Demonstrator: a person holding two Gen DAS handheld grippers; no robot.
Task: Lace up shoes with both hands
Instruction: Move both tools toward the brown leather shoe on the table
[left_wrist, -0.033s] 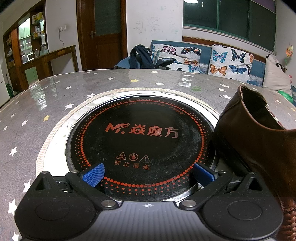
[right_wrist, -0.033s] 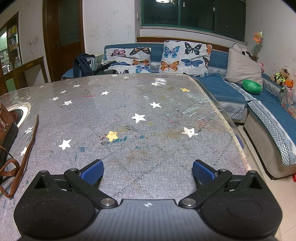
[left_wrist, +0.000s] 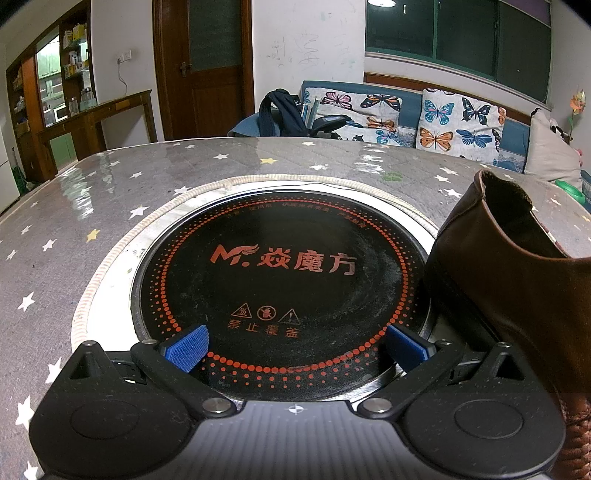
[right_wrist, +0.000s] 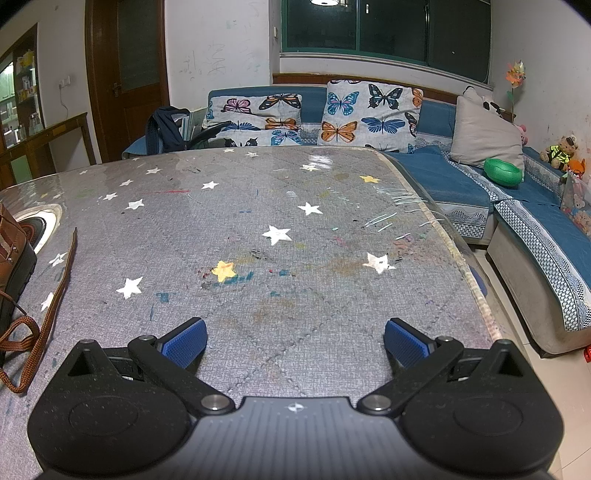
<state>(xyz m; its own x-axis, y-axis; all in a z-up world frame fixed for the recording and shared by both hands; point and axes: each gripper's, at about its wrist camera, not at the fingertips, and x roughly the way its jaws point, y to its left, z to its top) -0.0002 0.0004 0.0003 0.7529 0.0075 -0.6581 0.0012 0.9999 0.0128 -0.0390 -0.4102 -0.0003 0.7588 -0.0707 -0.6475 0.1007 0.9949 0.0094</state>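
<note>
My left gripper (left_wrist: 295, 345) hangs with its blue pads spread wide and nothing between them, tilted down over a round black hob (left_wrist: 280, 280) set into the table (left_wrist: 92, 206). The brown shoe (left_wrist: 517, 280) stands at 3 o'clock from it, just beside the right pad, its heel on the hob's rim. My right gripper (right_wrist: 295, 341) is spread wide too, holding nothing, above the starred cloth. From there, the shoe (right_wrist: 13, 254) and its loose brown lace (right_wrist: 55, 295) lie at 9 o'clock.
</note>
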